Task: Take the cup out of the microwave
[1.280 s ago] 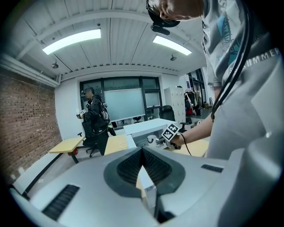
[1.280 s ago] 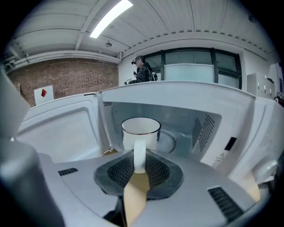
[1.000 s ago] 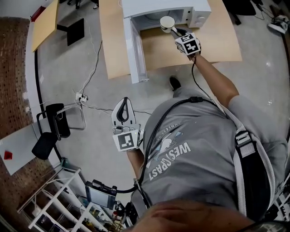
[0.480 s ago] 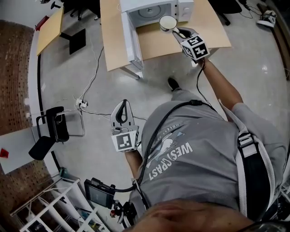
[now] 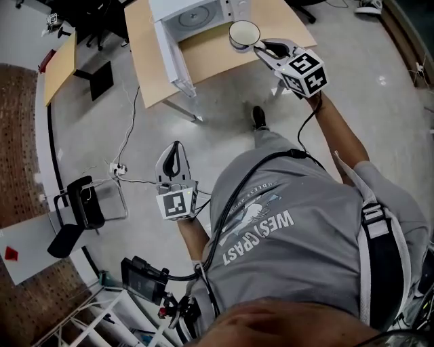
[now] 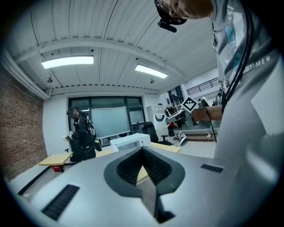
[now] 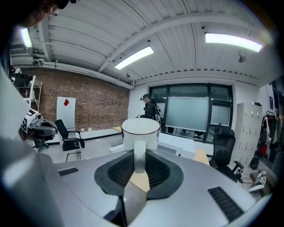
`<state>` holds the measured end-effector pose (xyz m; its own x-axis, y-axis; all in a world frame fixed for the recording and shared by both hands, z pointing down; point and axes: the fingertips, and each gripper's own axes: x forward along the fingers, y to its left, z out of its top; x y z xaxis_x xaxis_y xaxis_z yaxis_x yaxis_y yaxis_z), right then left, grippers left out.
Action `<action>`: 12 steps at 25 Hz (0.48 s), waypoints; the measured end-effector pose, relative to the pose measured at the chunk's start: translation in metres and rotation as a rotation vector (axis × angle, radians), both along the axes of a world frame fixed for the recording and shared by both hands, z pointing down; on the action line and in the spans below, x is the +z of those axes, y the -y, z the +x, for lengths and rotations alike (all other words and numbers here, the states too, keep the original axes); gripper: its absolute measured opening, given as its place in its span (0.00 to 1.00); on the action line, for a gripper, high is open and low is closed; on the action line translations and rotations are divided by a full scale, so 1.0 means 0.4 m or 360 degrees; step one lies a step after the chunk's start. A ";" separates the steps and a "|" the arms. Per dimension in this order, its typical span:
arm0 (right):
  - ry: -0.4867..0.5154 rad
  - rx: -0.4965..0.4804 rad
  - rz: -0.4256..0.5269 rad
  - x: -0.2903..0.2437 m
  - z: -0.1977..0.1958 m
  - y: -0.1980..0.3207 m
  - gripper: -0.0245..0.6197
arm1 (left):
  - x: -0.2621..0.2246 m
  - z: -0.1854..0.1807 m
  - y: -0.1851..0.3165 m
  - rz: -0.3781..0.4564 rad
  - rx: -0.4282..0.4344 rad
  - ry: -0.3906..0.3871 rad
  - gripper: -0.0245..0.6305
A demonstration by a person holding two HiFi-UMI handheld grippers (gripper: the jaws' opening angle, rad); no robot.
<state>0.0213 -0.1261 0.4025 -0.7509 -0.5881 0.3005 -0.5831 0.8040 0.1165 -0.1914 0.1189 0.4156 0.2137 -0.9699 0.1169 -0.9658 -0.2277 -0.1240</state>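
Note:
A white cup (image 5: 244, 34) with a dark rim is held in the air in front of the white microwave (image 5: 196, 12), over the wooden table (image 5: 217, 59). My right gripper (image 5: 262, 49) is shut on its handle. In the right gripper view the cup (image 7: 140, 132) stands upright just past the jaws, with the handle pinched between them at my right gripper (image 7: 138, 165). The microwave door (image 5: 170, 55) hangs open to the left. My left gripper (image 5: 175, 157) hangs low at my side over the floor, shut and empty; its jaws meet at my left gripper (image 6: 143, 154).
A black chair (image 5: 78, 203) and a cable with a power strip (image 5: 114, 168) lie on the floor to the left. A second wooden table (image 5: 60, 59) stands farther left, a white rack (image 5: 115, 318) at the bottom. A person in black (image 6: 82, 137) stands by the far windows.
My right gripper has drawn the cup out of the microwave's opening and toward me, higher over the table's front. The left gripper has stayed at my side.

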 end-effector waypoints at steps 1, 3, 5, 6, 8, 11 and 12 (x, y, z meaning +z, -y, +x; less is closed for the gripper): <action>0.0010 0.0014 0.0001 -0.013 0.026 -0.023 0.15 | -0.001 0.009 0.003 0.0000 0.0028 0.0022 0.10; 0.0028 0.0055 0.0004 -0.039 0.080 -0.064 0.15 | 0.002 0.025 0.013 -0.0016 0.0086 0.0063 0.10; 0.0041 0.0093 0.0010 -0.064 0.130 -0.095 0.15 | 0.003 0.045 0.025 -0.0011 0.0131 0.0047 0.11; 0.0047 0.0104 0.0015 -0.076 0.151 -0.107 0.15 | -0.002 0.057 0.031 0.0007 0.0149 0.0025 0.11; 0.0052 0.0119 0.0027 -0.099 0.190 -0.128 0.15 | -0.012 0.080 0.042 0.0039 0.0182 0.0005 0.11; 0.0060 0.0150 0.0045 -0.124 0.249 -0.156 0.15 | -0.015 0.110 0.064 0.0054 0.0227 0.0018 0.11; 0.0063 0.0161 0.0054 -0.129 0.268 -0.162 0.15 | -0.012 0.121 0.076 0.0056 0.0238 0.0025 0.11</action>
